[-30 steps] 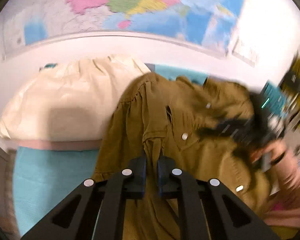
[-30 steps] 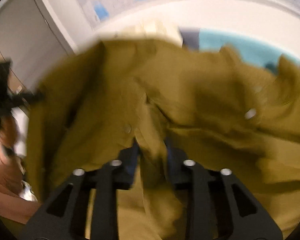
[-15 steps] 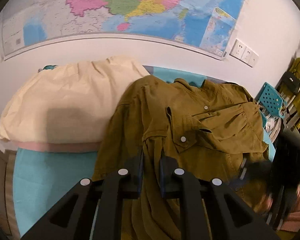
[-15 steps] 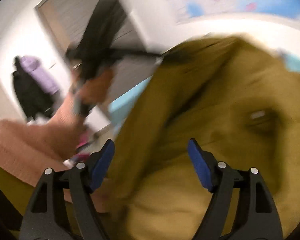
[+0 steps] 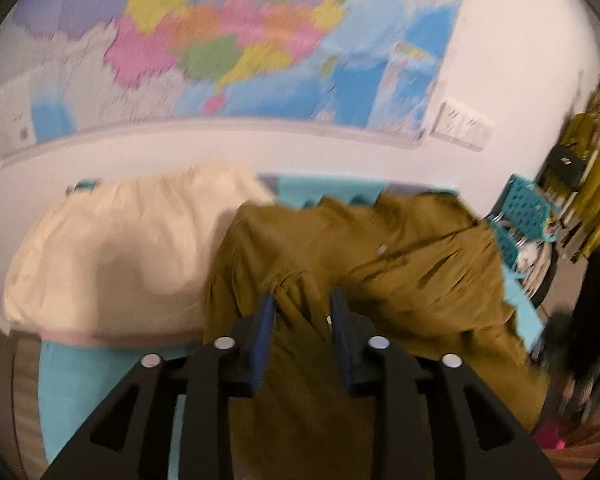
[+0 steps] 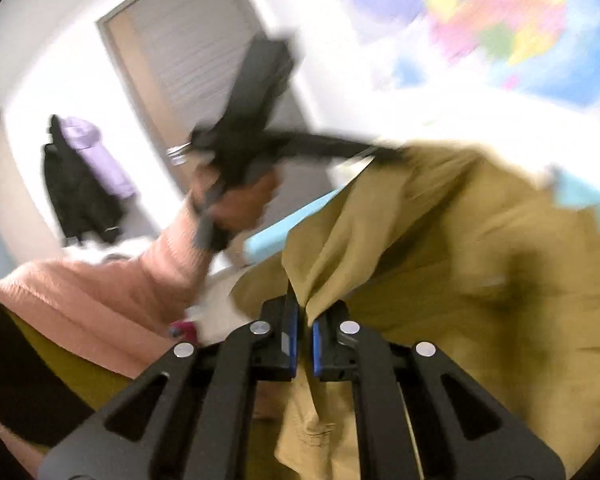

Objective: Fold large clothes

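While the right gripper [image 6: 305,332] is clamped tight on a fold of the olive shirt [image 6: 440,264], pads pinching cloth, the left gripper [image 5: 302,320] is opening: jaws at a narrow gap, gathered fabric still running between them, pads apparently not pressing it.

Shirt [image 5: 380,272] lies heaped on the teal bed cover [image 5: 80,372], partly lifted on the right side, overlapping the cream duvet [image 5: 112,248] behind it. Further back: wall map [image 5: 228,40], sockets, blue crate [image 5: 524,208] at the far right. In the right wrist view the person's left hand [image 6: 236,200] and pink sleeve [image 6: 112,280] show, with door and hung coats beyond.

Step, my read: re-gripping to spread the shirt flat before the first fold. Not folded yet, early in the task. Next calls for the left jaws to find a clean edge (hem or shoulder) opposite the right grip, then pull apart evenly so the cloth doesn't bunch.

Versus a second ago: left was pinched shut on fabric, now releasing and sitting higher. Right let go wide half a second back and has re-clamped elsewhere on the cloth, raised and rolled.
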{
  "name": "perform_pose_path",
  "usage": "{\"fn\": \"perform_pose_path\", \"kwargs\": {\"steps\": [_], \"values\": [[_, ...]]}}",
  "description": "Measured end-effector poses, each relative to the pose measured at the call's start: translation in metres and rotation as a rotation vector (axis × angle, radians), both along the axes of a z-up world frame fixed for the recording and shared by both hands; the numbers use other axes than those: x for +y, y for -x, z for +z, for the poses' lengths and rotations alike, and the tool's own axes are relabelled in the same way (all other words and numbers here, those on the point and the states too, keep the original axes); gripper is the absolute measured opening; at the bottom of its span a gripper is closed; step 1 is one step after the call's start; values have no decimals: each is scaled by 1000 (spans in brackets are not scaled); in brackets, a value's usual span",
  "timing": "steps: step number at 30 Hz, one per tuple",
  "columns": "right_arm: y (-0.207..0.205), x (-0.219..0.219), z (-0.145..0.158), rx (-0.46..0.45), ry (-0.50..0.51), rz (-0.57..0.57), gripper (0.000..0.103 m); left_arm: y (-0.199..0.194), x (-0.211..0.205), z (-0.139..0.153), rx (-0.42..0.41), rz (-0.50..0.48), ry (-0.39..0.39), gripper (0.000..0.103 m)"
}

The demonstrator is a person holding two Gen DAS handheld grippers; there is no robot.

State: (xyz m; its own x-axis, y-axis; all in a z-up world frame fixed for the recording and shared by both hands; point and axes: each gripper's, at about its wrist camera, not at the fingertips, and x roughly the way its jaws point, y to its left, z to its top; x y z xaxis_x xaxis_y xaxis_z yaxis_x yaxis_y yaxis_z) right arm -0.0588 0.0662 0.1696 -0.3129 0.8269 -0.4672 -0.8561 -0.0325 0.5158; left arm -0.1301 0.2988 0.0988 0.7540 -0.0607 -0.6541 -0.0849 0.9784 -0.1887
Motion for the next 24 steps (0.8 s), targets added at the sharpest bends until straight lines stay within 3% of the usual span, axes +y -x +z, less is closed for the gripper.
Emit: {"fn": "perform_pose_path", "kwargs": {"steps": [4, 6, 8, 10, 12, 13, 14, 16, 18, 20, 23, 24], "values": [[-53, -43, 26, -165, 176, -201, 5, -10, -18, 8, -49, -27, -12, 29], [-78, -61, 22, -177, 259, -289, 5, -20, -24, 0, -35, -32, -21, 29], [-97, -70, 6, -218, 381, -370, 5, -32, -30, -14, -6, -27, -49, 31], [-115, -78, -19, -155, 447, -423, 6, -47, -32, -34, 49, -8, -77, 32], [-127, -80, -52, -158, 527, -471, 8, -61, -30, -56, 110, -12, -56, 32], [-134, -80, -72, -132, 565, -495, 17, -67, -30, -68, 139, -6, -64, 32], [-140, -81, -89, -118, 588, -525, 37, -72, -31, -78, 164, 4, -81, 32], [-145, -87, -99, -79, 560, -591, 67, -78, -31, -92, 198, 27, -121, 32], [-144, -104, -98, -11, 473, -616, 71, -80, -28, -103, 227, 35, -119, 32], [-143, -128, -96, 13, 401, -641, 82, -77, -26, -105, 227, 40, -128, 33], [-130, -160, -100, 15, 334, -651, 84, -65, -27, -101, 194, 39, -149, 45], [-126, -165, -99, 10, 327, -650, 85, -60, -27, -100, 185, 53, -173, 54]]}}
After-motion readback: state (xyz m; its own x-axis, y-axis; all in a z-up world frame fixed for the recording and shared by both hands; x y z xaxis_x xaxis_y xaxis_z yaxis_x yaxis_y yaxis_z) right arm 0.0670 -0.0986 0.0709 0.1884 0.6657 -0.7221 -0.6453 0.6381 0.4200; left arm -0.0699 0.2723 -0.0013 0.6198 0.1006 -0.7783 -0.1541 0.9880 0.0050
